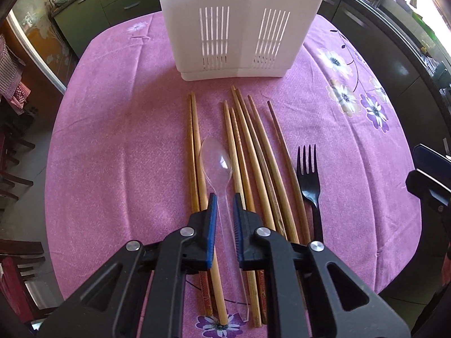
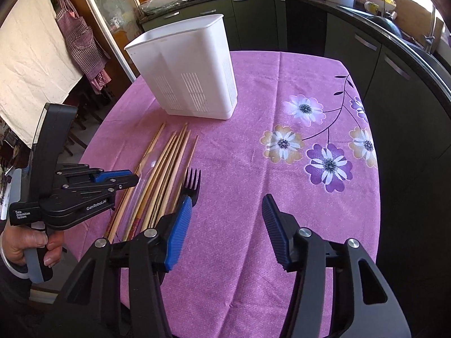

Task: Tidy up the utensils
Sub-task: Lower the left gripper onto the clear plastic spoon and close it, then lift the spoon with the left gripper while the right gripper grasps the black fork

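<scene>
Left gripper (image 1: pixel 225 205) is down low over the clear plastic spoon (image 1: pixel 217 163), jaws narrowed to a slim gap with the spoon's see-through handle running right between the blue pads (image 1: pixel 212 225). The pads sit just beside the handle; whether they actually pinch it, I cannot tell. The spoon lies flat on the purple floral tablecloth (image 1: pixel 112 155), bowl pointing toward the white utensil holder (image 1: pixel 239 28).

That holder stands upright at the far side of the cloth, slotted face toward the utensils. In front of it lie the wooden chopsticks (image 1: pixel 253 155), tips toward the holder: a pair on the spoon's left, the rest fanned on its right. Beyond those, farther from the spoon, is the black plastic fork (image 1: pixel 308 174), tines aimed at the holder too.

Right gripper (image 2: pixel 227 208) hangs spread wide and empty above bare cloth, on the fork's (image 2: pixel 193 181) side of the row, its left pad (image 2: pixel 177 233) near the fork's tines. From this side the holder (image 2: pixel 186 67) shows its open top, and the left gripper (image 2: pixel 132 178) reaches in over the chopsticks (image 2: pixel 166 174).
</scene>
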Demonstrator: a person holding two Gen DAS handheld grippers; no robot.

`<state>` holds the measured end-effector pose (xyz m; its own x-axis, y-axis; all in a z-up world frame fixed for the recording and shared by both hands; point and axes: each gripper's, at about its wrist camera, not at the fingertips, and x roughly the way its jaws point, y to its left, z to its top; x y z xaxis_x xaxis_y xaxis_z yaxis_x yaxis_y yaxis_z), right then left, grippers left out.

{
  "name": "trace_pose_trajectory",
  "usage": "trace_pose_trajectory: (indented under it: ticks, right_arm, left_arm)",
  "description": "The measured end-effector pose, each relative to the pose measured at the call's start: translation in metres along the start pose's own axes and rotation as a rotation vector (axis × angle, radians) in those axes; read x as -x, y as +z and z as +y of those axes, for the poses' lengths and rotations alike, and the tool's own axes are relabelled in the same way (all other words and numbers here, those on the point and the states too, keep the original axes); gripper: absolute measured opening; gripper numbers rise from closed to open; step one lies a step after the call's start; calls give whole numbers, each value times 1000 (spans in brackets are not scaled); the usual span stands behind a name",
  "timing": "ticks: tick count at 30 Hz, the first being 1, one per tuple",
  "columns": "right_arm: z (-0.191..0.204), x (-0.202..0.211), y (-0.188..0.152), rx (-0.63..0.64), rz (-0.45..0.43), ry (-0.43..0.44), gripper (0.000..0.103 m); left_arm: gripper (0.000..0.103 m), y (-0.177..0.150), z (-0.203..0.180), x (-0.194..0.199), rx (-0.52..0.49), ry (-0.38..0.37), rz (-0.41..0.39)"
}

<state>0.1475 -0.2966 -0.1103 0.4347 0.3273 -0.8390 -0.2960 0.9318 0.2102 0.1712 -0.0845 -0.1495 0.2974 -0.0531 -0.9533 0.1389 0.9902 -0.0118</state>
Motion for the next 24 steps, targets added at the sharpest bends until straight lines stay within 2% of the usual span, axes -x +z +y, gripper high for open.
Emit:
trace_pose_trajectory:
  ticks: [4, 16, 20, 24]
  right_arm:
    - [1, -4, 0, 3, 6, 2, 53]
    - [6, -11, 0, 19, 19, -3, 51]
    - [6, -14, 0, 17, 27, -9, 47]
    - [10, -19, -2, 16, 52, 3, 42]
  left_arm:
    - [11, 4, 3, -11, 12, 9, 28]
    - [10, 10, 4, -21, 7, 8, 30]
    - [8, 8, 4, -20, 7, 1, 13]
    - [8, 6, 6, -7, 14, -16, -37]
